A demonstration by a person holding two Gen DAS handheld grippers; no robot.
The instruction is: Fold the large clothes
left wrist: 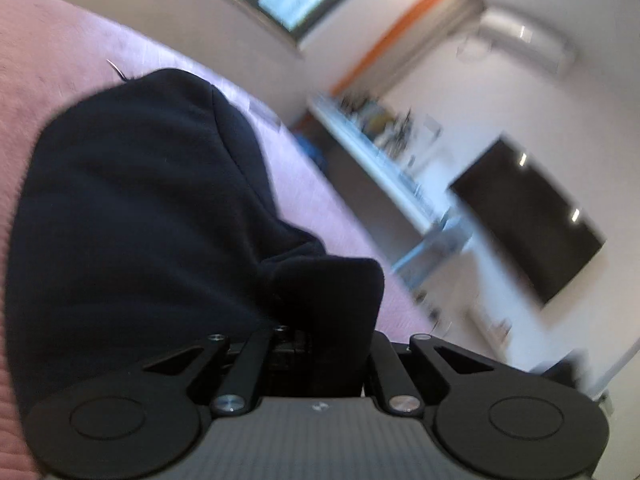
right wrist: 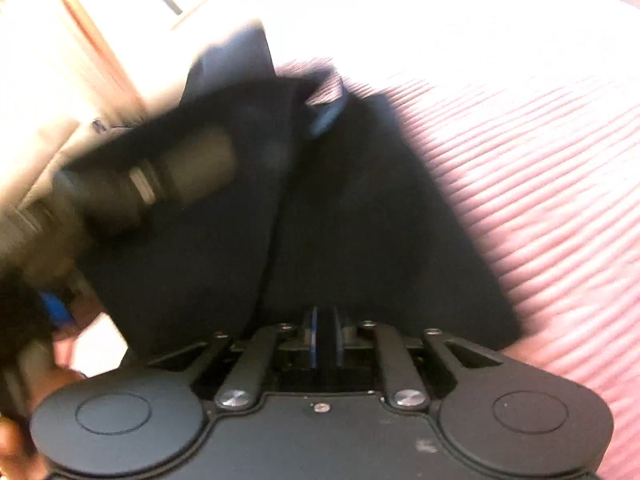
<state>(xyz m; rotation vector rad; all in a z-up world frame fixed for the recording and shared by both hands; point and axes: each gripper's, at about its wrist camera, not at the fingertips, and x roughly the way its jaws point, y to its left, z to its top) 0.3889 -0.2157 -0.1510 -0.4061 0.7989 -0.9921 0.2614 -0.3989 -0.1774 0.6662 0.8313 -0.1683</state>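
Dark garment (left wrist: 132, 208) heaped on pink ribbed bedspread (left wrist: 52, 64), a bunched fold clamped in left gripper (left wrist: 320, 320). Right gripper (right wrist: 325, 340) fingers narrow, pinching dark cloth (right wrist: 360, 220). Other handle (right wrist: 160, 176) crosses at left, blurred. Bedspread bare to the right (right wrist: 540, 140). White shelf (left wrist: 384, 168), black screen (left wrist: 528, 220) beyond the bed edge.

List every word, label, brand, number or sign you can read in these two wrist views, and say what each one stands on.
None can be read.
Dark garment: no print or label shows.
Cluttered shelf: items too blurred to read.
Dark wall screen: blank.
Pink bed cover: plain ribbing only.
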